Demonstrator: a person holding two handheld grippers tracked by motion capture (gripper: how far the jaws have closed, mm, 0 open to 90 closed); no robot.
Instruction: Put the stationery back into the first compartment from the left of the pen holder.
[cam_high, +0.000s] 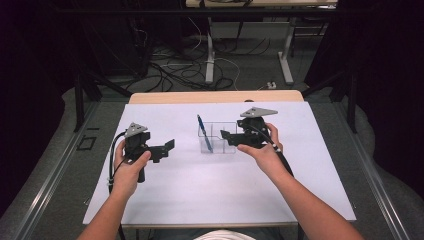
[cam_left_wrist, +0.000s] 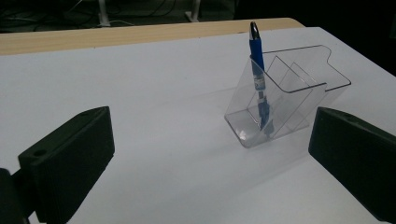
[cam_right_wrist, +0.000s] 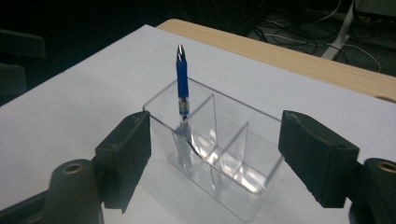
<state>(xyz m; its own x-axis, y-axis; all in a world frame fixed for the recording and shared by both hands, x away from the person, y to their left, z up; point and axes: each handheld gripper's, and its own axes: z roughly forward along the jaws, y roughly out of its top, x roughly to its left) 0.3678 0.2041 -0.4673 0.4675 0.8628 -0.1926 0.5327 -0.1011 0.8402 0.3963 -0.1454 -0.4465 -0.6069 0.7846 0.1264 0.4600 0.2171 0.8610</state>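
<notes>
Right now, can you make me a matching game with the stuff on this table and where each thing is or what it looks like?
Things:
1. pen
2. clear holder
3. left gripper
4. right gripper

Descriptions:
A. open, right beside the holder
B. blue, leaning in an end compartment
C. see-through, with dividers inside
D. open, off to one side over the white sheet

Pairs: 1-B, 2-C, 3-D, 4-A

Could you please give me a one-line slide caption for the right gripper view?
Open right gripper faces a clear holder with a blue pen inside.
</notes>
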